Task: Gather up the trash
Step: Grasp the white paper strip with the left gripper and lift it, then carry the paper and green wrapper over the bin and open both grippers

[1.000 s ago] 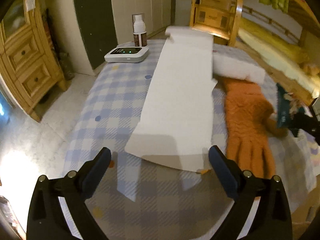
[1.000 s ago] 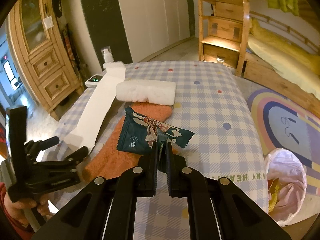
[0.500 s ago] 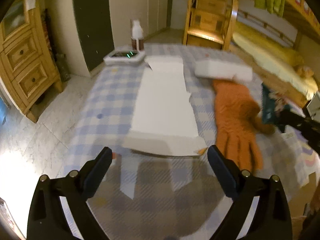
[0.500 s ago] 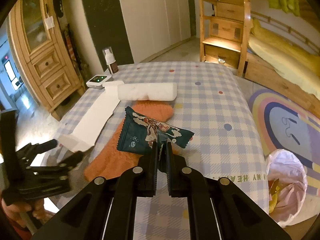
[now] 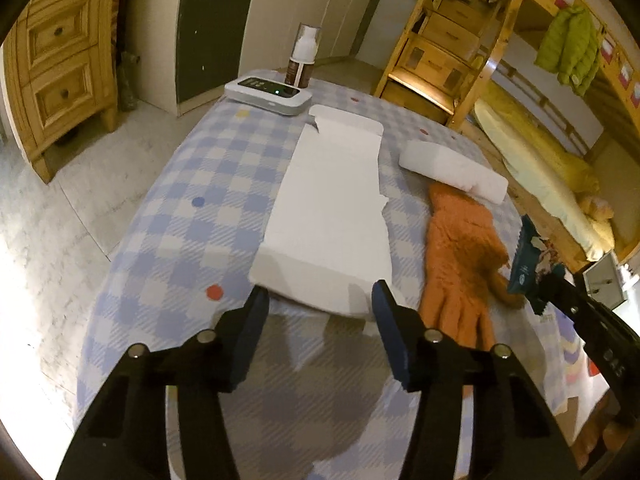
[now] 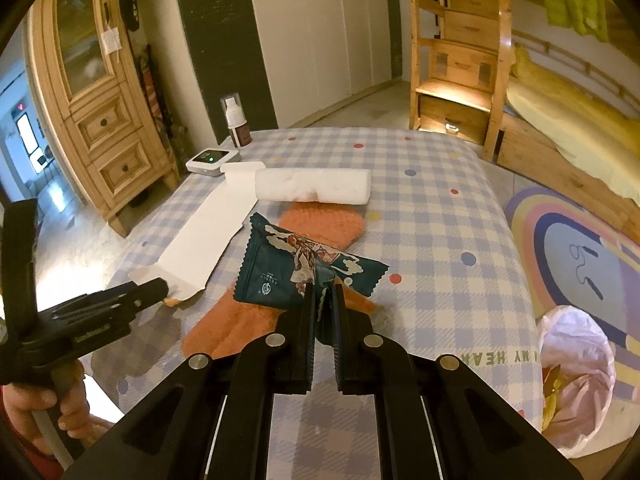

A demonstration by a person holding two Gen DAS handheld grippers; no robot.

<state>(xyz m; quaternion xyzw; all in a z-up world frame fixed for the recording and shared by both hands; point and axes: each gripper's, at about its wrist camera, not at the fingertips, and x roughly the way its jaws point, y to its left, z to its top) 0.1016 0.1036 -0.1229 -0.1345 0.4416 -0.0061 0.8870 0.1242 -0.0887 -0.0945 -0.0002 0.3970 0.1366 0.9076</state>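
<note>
A long flattened white card box (image 5: 332,208) lies on the checked table (image 5: 180,200). My left gripper (image 5: 319,298) hovers at its near end with jaws closing. The card's near edge sits between the fingertips (image 5: 258,300), and no squeeze on it shows. The right wrist view shows the same left gripper (image 6: 158,290) low at the card's (image 6: 204,236) near end. My right gripper (image 6: 322,292) is shut on a dark teal snack wrapper (image 6: 280,268), held above an orange glove (image 6: 320,220). The wrapper (image 5: 526,256) also shows at the right edge of the left wrist view.
A rolled white towel (image 6: 312,186) lies across the glove's cuff. A white device (image 5: 268,94) and a pump bottle (image 5: 302,60) stand at the far table end. A bin with a pale bag (image 6: 576,364) holding rubbish stands on the floor at the right.
The left jaws have narrowed from wide apart to about the card's width, and the card, raised toward the camera before, now lies flat. The right gripper and wrapper have not moved.
</note>
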